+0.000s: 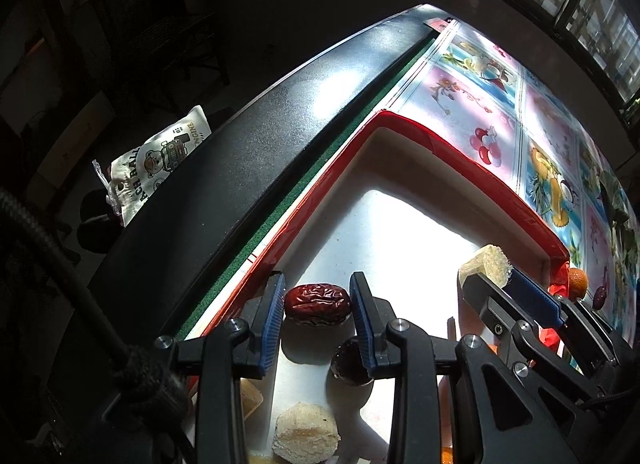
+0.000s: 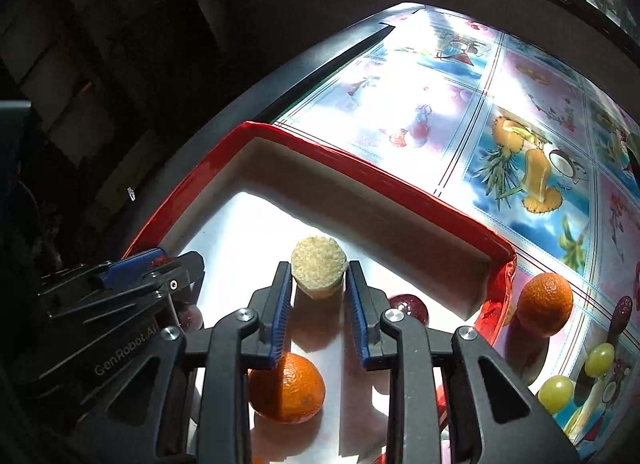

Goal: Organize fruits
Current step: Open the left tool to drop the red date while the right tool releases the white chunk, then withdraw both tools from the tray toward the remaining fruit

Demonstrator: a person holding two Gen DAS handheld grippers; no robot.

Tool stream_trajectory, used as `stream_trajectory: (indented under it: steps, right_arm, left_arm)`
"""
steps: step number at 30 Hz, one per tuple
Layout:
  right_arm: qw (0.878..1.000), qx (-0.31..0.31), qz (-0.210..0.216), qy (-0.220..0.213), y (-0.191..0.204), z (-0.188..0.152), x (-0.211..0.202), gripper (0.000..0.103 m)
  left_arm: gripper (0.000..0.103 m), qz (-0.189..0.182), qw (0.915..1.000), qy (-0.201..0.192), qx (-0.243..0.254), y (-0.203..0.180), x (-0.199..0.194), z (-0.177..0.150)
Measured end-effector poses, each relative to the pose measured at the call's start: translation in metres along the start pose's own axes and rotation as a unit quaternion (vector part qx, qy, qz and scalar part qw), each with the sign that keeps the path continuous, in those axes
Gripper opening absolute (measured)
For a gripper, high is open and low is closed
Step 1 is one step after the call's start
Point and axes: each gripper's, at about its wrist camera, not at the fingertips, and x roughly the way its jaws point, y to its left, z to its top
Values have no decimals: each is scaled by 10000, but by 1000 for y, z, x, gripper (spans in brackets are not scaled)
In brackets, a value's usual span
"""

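Note:
A wrinkled red date sits pinched between the blue pads of my left gripper, just above the white floor of the red-rimmed tray. In the right wrist view the left gripper shows at the tray's left side. A pale sugarcane chunk stands on the tray floor between the fingers of my right gripper. Thin gaps show beside its lower part, so the jaws stand open. The right gripper and the chunk also show in the left wrist view.
The tray also holds an orange, a dark round fruit and more cane pieces. On the fruit-print cloth lie another orange, two green grapes and a dark date. A printed bag lies beyond the table's dark edge.

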Motion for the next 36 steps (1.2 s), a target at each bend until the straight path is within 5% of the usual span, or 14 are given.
stream_trajectory:
  steps: [6, 20, 36]
  right_arm:
    - [9996, 33, 77, -285, -2, -10, -31, 48]
    - [9910, 1033, 1, -854, -65, -101, -126, 50]
    - [9787, 1811, -386, -888, -127, -169, -162, 50]
  left_arm:
    - [55, -183, 9997, -176, -67, 2, -22, -4]
    - [58, -488, 9967, -547, 347, -33, -73, -48]
    - [62, -870, 9860, -504, 1329, -112, -94, -110]
